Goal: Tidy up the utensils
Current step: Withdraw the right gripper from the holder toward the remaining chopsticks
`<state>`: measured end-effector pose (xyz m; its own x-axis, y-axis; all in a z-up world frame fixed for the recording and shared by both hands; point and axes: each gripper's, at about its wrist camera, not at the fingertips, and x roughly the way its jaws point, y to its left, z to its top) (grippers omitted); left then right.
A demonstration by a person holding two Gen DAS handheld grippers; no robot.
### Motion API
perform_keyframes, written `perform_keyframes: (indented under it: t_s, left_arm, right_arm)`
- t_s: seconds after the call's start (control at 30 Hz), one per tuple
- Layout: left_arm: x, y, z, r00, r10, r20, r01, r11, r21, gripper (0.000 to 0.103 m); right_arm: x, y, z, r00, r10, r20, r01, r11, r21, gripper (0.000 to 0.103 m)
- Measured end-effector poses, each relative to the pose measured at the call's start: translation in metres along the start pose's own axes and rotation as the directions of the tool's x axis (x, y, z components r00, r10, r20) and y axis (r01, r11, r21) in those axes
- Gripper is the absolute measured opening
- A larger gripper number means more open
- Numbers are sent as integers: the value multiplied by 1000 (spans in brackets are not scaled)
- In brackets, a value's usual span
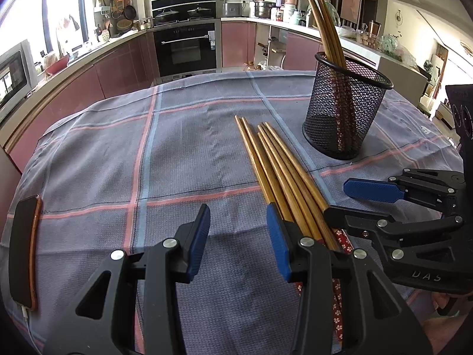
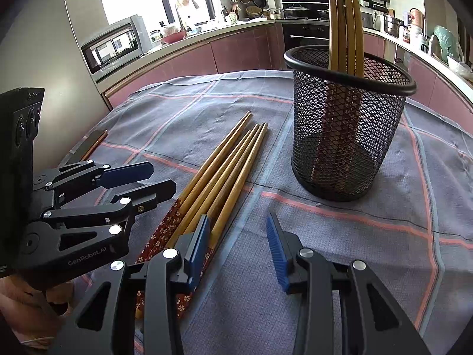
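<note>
Several wooden chopsticks (image 1: 278, 171) with red flowered handles lie in a bundle on the checked tablecloth (image 1: 177, 159); they also show in the right wrist view (image 2: 224, 171). A black mesh holder (image 1: 344, 109) stands upright behind them with several chopsticks in it, also seen in the right wrist view (image 2: 348, 124). My left gripper (image 1: 238, 227) is open and empty, just left of the bundle's handle end. My right gripper (image 2: 238, 232) is open and empty, just right of the bundle. Each gripper shows in the other's view: the right one (image 1: 363, 204), the left one (image 2: 153, 179).
A phone (image 1: 23, 251) with a cable lies at the table's left edge, also in the right wrist view (image 2: 91, 145). Kitchen counters, an oven (image 1: 186, 47) and a microwave (image 2: 115, 44) stand beyond the table.
</note>
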<state>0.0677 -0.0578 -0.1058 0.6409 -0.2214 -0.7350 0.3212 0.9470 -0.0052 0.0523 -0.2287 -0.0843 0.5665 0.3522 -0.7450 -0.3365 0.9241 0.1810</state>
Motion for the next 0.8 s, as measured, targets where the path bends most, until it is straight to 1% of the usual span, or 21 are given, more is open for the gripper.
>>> perform_keyframes:
  t_s: [0.2, 0.3, 0.4, 0.47, 0.53, 0.63, 0.67, 0.73, 0.8]
  left_arm:
    - [7, 2, 1, 999, -1, -36, 1, 1000, -11, 39]
    - [7, 5, 2, 999, -22, -37, 21, 999, -26, 39]
    - [6, 5, 3, 999, -29, -34, 29, 999, -21, 39]
    - [7, 4, 5, 998, -52, -40, 51, 998, -26, 39]
    - [10, 2, 6, 998, -34, -44, 34, 999, -14, 39]
    - [15, 3, 8, 998, -30, -57, 29, 999, -17, 39]
    - [14, 3, 9, 998, -35, -57, 34, 999, -20, 39]
    - [13, 6, 11, 996, -68, -52, 66, 997, -37, 39]
    - [11, 6, 13, 996, -80, -43, 78, 996, -43, 39]
  right_arm:
    - [1, 1, 1, 1000, -5, -2, 5, 1000, -3, 36]
    - [1, 1, 1, 1000, -8, -2, 8, 1000, -3, 36]
    - [2, 2, 2, 1000, -10, -3, 10, 1000, -4, 36]
    - [3, 4, 2, 1000, -15, -5, 15, 1000, -7, 36]
    - [3, 4, 3, 1000, -19, -6, 19, 1000, -9, 36]
    - [4, 5, 3, 1000, -24, -7, 24, 1000, -15, 36]
    - [4, 4, 3, 1000, -24, -6, 24, 1000, -14, 36]
    - [4, 4, 4, 1000, -25, -6, 25, 1000, -14, 36]
    - [5, 5, 4, 1000, -27, -3, 27, 1000, -15, 36]
